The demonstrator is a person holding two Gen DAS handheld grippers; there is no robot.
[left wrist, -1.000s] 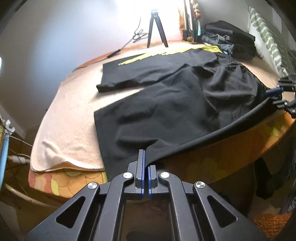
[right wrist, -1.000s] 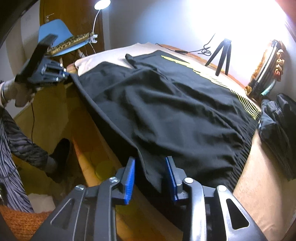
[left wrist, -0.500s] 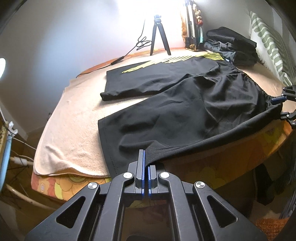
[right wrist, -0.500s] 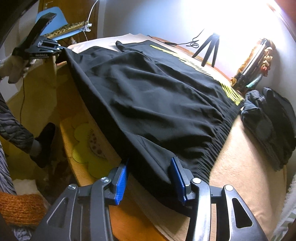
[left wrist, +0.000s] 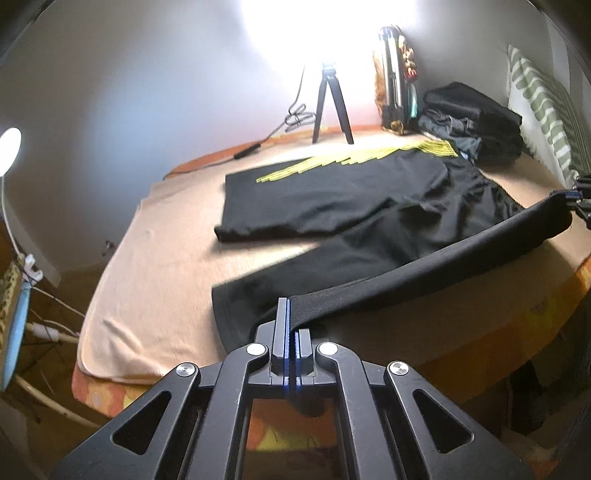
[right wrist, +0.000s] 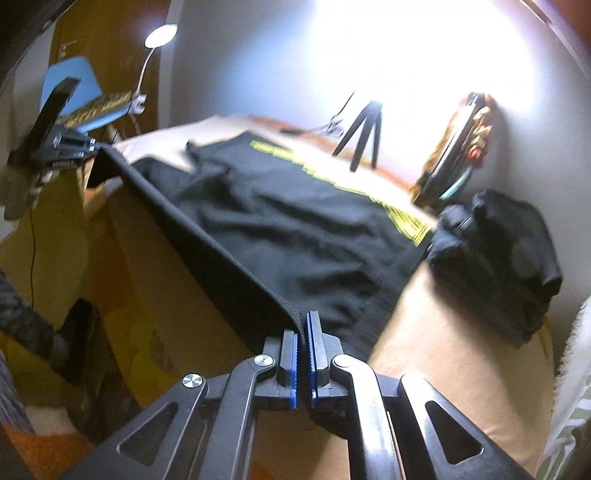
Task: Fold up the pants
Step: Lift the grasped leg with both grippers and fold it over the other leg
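Black pants point(left wrist: 332, 195) with yellow stripes lie spread on a bed under a peach blanket point(left wrist: 166, 258). My left gripper point(left wrist: 289, 306) is shut on the hem corner of the near leg. My right gripper point(right wrist: 303, 325) is shut on the waistband edge of the pants point(right wrist: 295, 229). The pants' near edge hangs taut in the air between the two grippers, above the bed's front side. The far leg lies flat on the blanket. The right gripper point(left wrist: 578, 195) shows at the right rim of the left wrist view. In the right wrist view the left gripper point(right wrist: 74, 146) shows at upper left.
A small black tripod point(left wrist: 328, 107) and a cable stand at the back of the bed. A pile of dark clothes point(left wrist: 476, 118) and a green-striped pillow point(left wrist: 543, 110) lie at the back right. A lamp point(right wrist: 160, 35) and a blue chair point(right wrist: 70, 85) stand beyond the bed's end.
The right gripper's jaws went from open around the waist edge to shut on it. Both grippers rose, lifting the near edge of the pants off the bed and pulling it taut.
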